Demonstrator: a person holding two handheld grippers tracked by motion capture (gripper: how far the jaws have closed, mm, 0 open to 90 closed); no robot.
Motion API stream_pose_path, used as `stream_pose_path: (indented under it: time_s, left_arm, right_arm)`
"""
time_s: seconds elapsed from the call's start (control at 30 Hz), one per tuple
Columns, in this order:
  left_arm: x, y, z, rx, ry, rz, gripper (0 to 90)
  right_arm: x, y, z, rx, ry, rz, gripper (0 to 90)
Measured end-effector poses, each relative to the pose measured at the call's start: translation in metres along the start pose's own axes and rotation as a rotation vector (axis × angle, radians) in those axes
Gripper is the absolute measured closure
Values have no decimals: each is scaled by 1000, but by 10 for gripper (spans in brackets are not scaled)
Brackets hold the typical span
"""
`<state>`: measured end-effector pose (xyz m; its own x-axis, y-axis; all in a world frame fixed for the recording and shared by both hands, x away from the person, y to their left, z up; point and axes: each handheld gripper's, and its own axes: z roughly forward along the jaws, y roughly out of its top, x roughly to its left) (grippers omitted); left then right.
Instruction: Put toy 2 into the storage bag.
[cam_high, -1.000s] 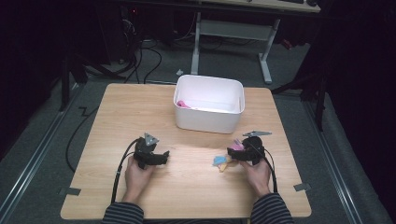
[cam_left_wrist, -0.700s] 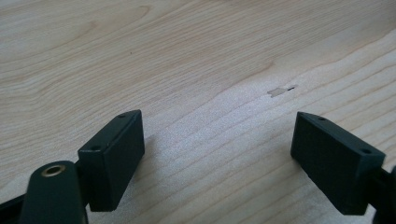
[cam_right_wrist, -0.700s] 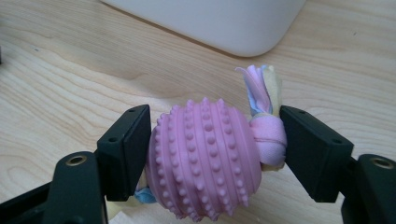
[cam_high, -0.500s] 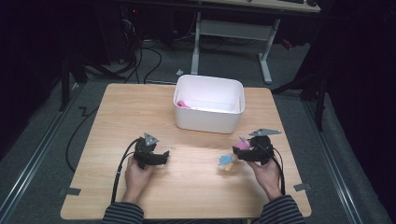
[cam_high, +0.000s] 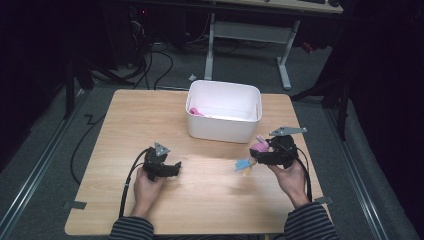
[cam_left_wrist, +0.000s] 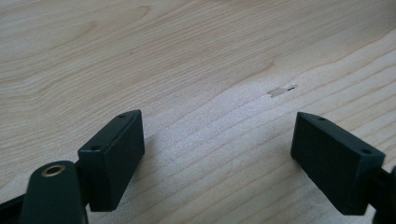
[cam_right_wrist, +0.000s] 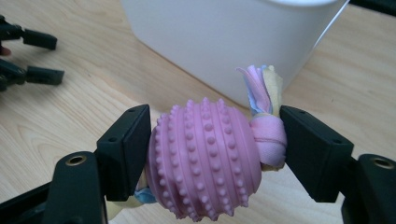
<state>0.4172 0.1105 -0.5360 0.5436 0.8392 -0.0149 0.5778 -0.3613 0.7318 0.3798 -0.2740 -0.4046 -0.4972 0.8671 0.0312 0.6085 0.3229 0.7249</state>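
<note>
Right gripper (cam_right_wrist: 215, 149): it squeezes a pink bumpy ball toy (cam_right_wrist: 205, 161) between its two black jaws, one pad on the ball, the other on the knot.
Ball toy: it has knotted cloth strips in pink, blue and yellow at both ends. It is held up off the counter (cam_high: 210, 200), near the right side, just in front of the white bin (cam_high: 222, 127).
Left gripper (cam_left_wrist: 217, 154): jaws wide apart, nothing between them, low over the bare counter on the left.
White bin: far middle of the counter, with something pink inside.

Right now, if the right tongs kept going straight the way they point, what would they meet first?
Probably the white bin: its wall stands straight ahead of the right tongs, which are shut on a pink ball toy. The gap between them is hard to judge.
</note>
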Motion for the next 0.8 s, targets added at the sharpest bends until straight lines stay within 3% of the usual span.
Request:
stream_pose_path:
  time_s: [0.27, 0.5, 0.8]
  left_arm:
    - [0, 0, 0, 0, 0, 0, 176]
    - [0, 0, 0, 0, 0, 1, 177]
    - [0, 0, 0, 1, 0, 1, 177]
  right_arm:
    - [-5, 22, -12, -39, 36, 4, 275]
    - [0, 43, -14, -52, 28, -37, 275]
    - [1, 69, -9, -67, 27, -42, 274]
